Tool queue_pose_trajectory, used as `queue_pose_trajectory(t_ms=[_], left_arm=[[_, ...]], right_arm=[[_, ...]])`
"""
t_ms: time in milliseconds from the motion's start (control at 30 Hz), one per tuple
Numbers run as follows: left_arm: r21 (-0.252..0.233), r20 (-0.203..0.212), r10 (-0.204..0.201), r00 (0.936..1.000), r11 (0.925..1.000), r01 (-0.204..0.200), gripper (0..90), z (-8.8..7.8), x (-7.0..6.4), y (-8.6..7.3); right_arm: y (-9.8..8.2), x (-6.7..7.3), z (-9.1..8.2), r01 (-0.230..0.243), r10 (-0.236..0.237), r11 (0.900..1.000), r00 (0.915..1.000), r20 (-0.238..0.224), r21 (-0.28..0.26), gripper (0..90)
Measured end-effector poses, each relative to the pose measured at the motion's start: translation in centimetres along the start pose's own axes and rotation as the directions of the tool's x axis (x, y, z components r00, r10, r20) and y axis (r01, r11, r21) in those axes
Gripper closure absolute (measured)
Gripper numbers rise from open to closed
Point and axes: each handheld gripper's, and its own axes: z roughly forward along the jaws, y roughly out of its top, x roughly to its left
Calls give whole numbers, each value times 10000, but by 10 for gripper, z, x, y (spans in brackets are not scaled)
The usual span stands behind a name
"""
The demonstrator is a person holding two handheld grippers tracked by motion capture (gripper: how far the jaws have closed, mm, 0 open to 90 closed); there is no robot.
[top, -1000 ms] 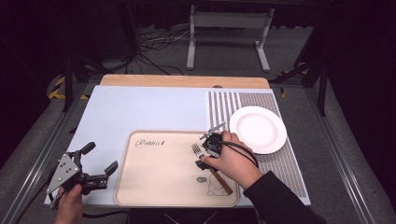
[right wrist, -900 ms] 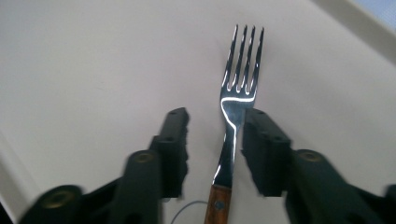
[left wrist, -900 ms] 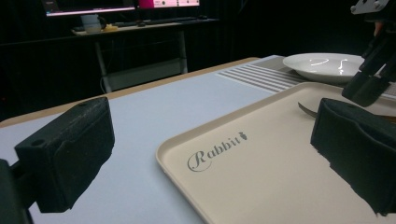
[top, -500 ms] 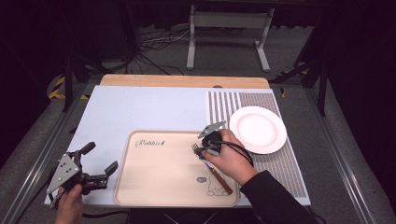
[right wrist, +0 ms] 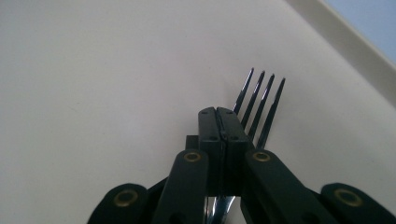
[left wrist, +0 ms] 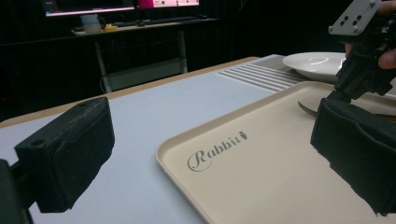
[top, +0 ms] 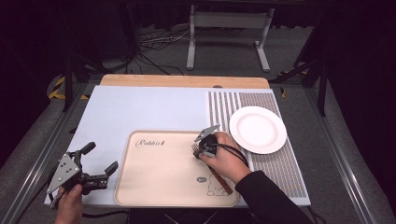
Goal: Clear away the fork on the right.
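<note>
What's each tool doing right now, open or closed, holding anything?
Left tool: open, holding nothing, beside the tray.
Right tool: closed on the fork.

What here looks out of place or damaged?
Nothing stands out. The fork lies on the tray with the right gripper shut on it, the plate sits clean beside the tray, and the left gripper is open.

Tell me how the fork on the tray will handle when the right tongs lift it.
The fork looks like rigid metal with a wooden handle, so it probably won't flex. The right tongs are pinched near its neck, so the long handle may droop or swing. Polished metal against flat pads could slip or twist; the smooth tray offers little friction if it drops.
</note>
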Motion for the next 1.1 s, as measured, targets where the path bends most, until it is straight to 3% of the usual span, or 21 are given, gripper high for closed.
queue_pose_trajectory(t_ms=[567,1100], left_arm=[[-20,-5,-15,10000,10000,15,1,0,0,0],[8,1,-16,10000,10000,16,2,0,0,0]], right_arm=[[1,1,4,-106,104,9999,9998,171,128,900],[-9,-22,-6,-909,895,9958,9921,876,127,900]])
